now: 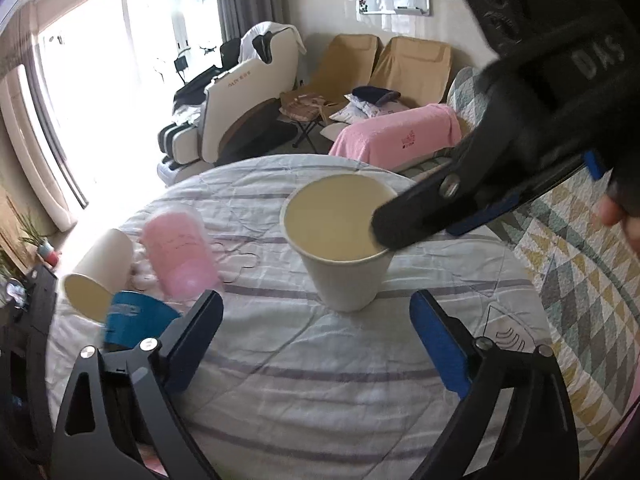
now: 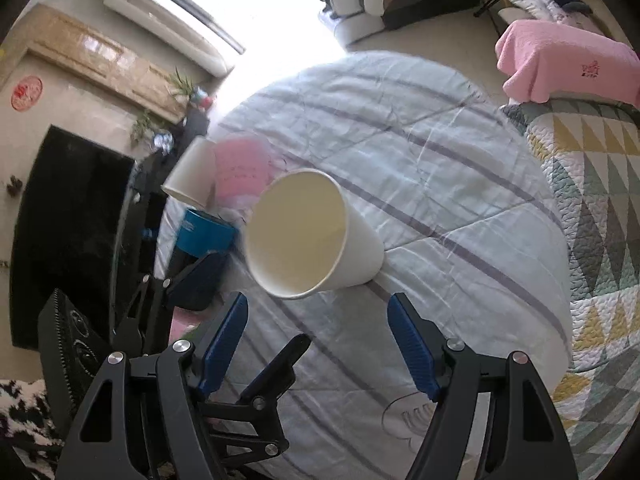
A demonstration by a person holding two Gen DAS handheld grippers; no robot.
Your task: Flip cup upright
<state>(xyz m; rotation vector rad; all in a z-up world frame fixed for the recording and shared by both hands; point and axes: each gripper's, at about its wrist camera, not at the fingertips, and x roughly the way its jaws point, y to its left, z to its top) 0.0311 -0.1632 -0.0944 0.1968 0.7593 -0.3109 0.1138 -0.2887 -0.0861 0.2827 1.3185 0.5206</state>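
The white paper cup stands upright, mouth up, on the striped cloth of the round table, with the left gripper spread wide and empty just before it, the right gripper likewise parted and empty above its rim, and a pink cup well apart.

Your left wrist view looks low and near across the table toward 12 o'clock. Your right wrist view looks steeply down. Both share the white cup.
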